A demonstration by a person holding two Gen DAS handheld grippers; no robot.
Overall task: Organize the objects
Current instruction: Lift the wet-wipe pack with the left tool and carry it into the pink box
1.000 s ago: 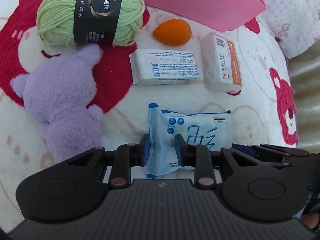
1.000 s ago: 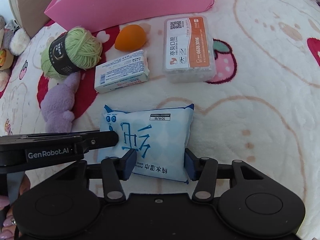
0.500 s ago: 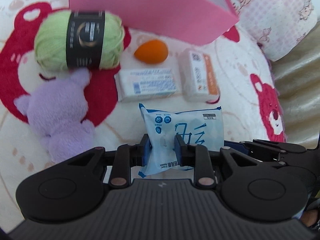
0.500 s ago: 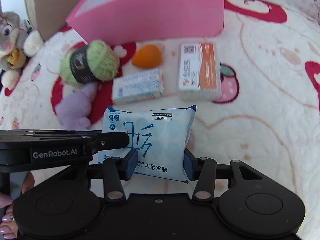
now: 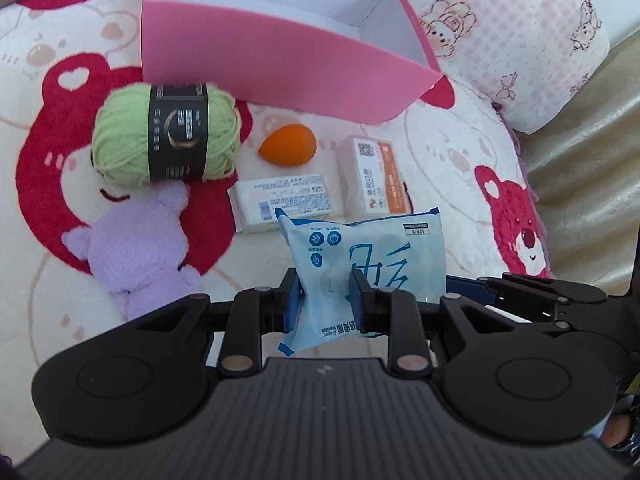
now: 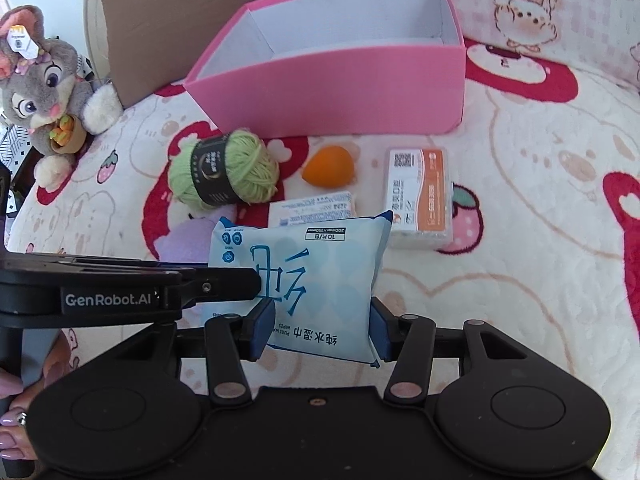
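Note:
A light blue wet-wipes pack (image 5: 372, 264) (image 6: 316, 280) is held up off the blanket by both grippers. My left gripper (image 5: 325, 296) is shut on the pack's left end. My right gripper (image 6: 322, 330) is shut across its near edge. Beyond it lie a green yarn ball (image 5: 168, 138) (image 6: 224, 172), an orange sponge egg (image 5: 288, 146) (image 6: 330, 166), a white box (image 5: 286, 200) (image 6: 316, 206), an orange-and-white box (image 5: 376, 178) (image 6: 422, 198) and a purple plush (image 5: 140, 248) (image 6: 186, 240). An open, empty pink box (image 5: 280, 76) (image 6: 332, 88) stands behind them.
Everything rests on a white blanket with red bear prints (image 5: 60, 128) (image 6: 520, 280). A grey rabbit plush (image 6: 44, 92) and a brown board (image 6: 168, 20) are at the far left. A pink pillow (image 5: 520, 40) lies at the right.
Both grippers have lifted the wipes pack off the blanket and risen, so the pink box's open inside has come into view.

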